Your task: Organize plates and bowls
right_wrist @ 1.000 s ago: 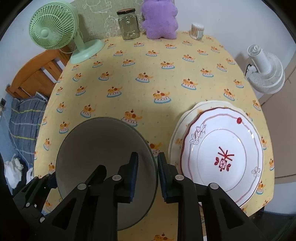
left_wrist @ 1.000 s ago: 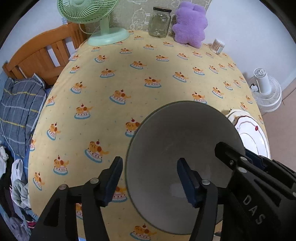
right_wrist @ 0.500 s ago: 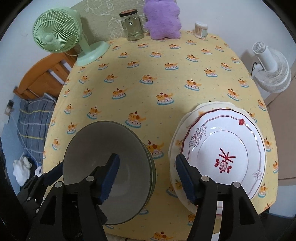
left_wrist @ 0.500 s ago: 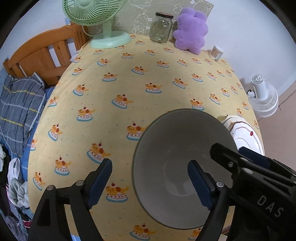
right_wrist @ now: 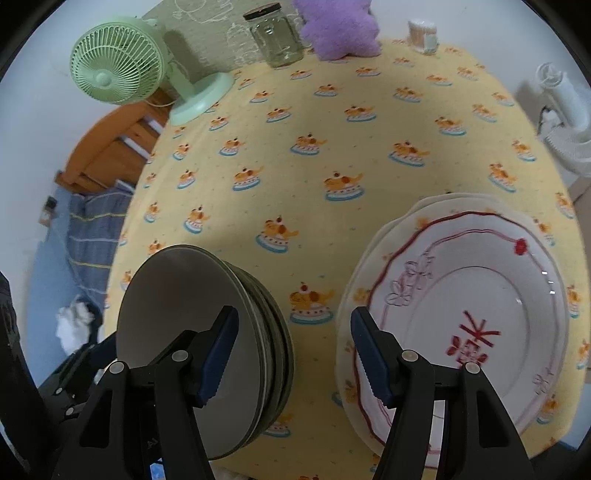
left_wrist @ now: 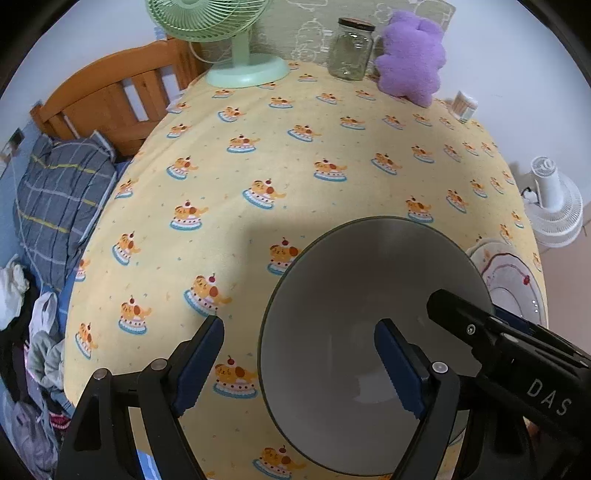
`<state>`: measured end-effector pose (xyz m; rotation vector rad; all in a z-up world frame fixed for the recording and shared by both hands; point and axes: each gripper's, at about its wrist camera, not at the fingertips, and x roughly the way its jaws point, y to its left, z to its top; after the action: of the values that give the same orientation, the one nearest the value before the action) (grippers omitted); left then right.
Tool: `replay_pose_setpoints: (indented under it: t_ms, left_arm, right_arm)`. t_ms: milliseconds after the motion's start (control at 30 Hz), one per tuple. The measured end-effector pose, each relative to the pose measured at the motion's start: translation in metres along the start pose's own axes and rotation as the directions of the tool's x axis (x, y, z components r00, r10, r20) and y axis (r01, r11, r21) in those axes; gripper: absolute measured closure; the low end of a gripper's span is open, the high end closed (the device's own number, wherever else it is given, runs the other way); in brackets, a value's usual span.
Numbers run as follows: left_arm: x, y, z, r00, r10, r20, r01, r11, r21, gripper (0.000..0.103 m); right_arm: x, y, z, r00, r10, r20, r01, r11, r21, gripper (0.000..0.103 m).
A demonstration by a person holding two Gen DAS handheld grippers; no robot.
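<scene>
A stack of grey bowls (left_wrist: 369,317) (right_wrist: 177,317) sits near the front edge of the yellow tablecloth (left_wrist: 295,177). My left gripper (left_wrist: 299,365) is open, its jaws wide either side of the bowl's near left rim, not touching. My right gripper (right_wrist: 293,350) is open above the gap between the bowls and a stack of white plates with red pattern (right_wrist: 472,325), also seen at the right in the left wrist view (left_wrist: 509,280). The right gripper's black body (left_wrist: 517,354) shows over the bowl's right side.
At the back stand a green fan (right_wrist: 122,70), a glass jar (right_wrist: 277,37), a purple plush (right_wrist: 340,33) and a small cup (right_wrist: 423,35). A wooden bed frame (left_wrist: 110,99) with bedding lies left; a white floor fan (left_wrist: 554,206) stands right.
Both grippers opened and drew back from the top grey bowl, which now rests on the stack. The right gripper, shut on its rim a second ago, let it go.
</scene>
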<state>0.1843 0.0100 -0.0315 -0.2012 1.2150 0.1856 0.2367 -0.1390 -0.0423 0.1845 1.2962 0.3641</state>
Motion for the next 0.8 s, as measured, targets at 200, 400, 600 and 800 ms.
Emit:
replay_pose_setpoints:
  t_ms: [200, 400, 600, 800]
  left_arm:
    - [-0.001, 0.000, -0.004, 0.998, 0.069, -0.016, -0.069, 0.997, -0.030, 0.018]
    - [0.004, 0.003, -0.012, 0.996, 0.081, -0.045, -0.083, 0.995, -0.051, 0.018]
    - [0.006, 0.003, -0.008, 0.998, 0.062, -0.027, -0.063, 0.998, -0.011, 0.020]
    - [0.019, 0.005, 0.000, 0.999, -0.031, -0.041, 0.033, 0.998, 0.056, 0.024]
  right_arm:
    - [0.014, -0.003, 0.004, 0.997, 0.059, -0.058, -0.060, 0.998, -0.023, 0.055]
    - [0.023, 0.004, 0.000, 0.992, 0.082, -0.096, -0.091, 0.992, -0.089, 0.071]
    - [0.024, 0.007, 0.001, 0.992, 0.084, -0.096, -0.092, 0.992, -0.084, 0.076]
    - [0.023, 0.009, -0.002, 0.996, 0.053, -0.076, -0.056, 0.998, -0.039, 0.076]
